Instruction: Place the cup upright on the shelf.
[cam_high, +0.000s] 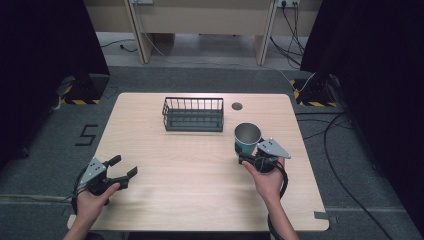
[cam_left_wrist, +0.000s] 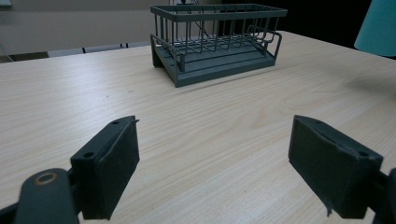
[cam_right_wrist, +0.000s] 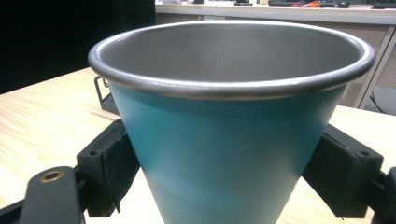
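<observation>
the cup is held upright in the right gripper, its jaws pressed against the lower teal wall from both sides. in the high view the cup is seen just to the right of the rack and a little nearer the person, apart from it; whether it is lifted off the table cannot be told. the left gripper is held wide and empty, well apart from the rack, toward the near left.

a slip is judged the main risk: the cup is tapered, narrower at the base, so if the pressure is eased it could be squeezed upward out of the pads or tilted. the grip is set low on the wall, so the wide steel rim is left top-heavy and could be swung over by a quick move.

if the cup is meant for the rack, its rim could be caught on the rack's right end wires should it be carried across too low, and the light rack could be pushed along the table. the left gripper is too far from the rack to steady it.
</observation>
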